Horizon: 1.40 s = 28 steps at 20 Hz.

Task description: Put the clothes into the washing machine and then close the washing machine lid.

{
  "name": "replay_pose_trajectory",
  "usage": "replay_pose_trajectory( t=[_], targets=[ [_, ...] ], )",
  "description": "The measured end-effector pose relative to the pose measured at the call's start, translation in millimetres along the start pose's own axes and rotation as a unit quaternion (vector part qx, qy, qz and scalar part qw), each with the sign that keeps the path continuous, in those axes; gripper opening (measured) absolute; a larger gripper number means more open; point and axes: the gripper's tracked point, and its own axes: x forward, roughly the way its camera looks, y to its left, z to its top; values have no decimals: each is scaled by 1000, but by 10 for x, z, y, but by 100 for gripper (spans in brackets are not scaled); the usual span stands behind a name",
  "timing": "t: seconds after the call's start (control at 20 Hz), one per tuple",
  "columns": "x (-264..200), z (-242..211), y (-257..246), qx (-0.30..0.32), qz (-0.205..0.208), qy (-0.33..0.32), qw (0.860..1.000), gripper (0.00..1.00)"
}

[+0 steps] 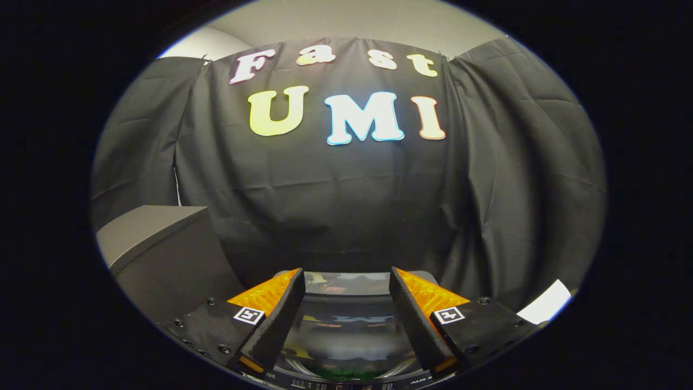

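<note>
Black cloth hangs as the booth's wall [346,206] across everything beyond the fingers. To their left stands a grey box-shaped cabinet [162,249]. Below and between the fingers lies the washing machine lid [346,325], glossy and dark, shut flat and mirroring the wall; something green shows through it near its front. The gripper [346,281] hovers above the lid, fingers spread wide and empty.

Washing machine lid [346,319] lies below the parted tool [346,281] fingers.
</note>
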Motion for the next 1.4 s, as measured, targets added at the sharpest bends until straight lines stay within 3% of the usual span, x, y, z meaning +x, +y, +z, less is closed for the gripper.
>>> replay_pose_trajectory(
  t=[0.35,0.6,1.4],
  targets=[
    [-187,-135,8,2,7,3,1000,97],
    [-457,32,99,6,11,-18,1000,97],
    [-2133,748,428,-2,1,-118,993,97]
  ],
)
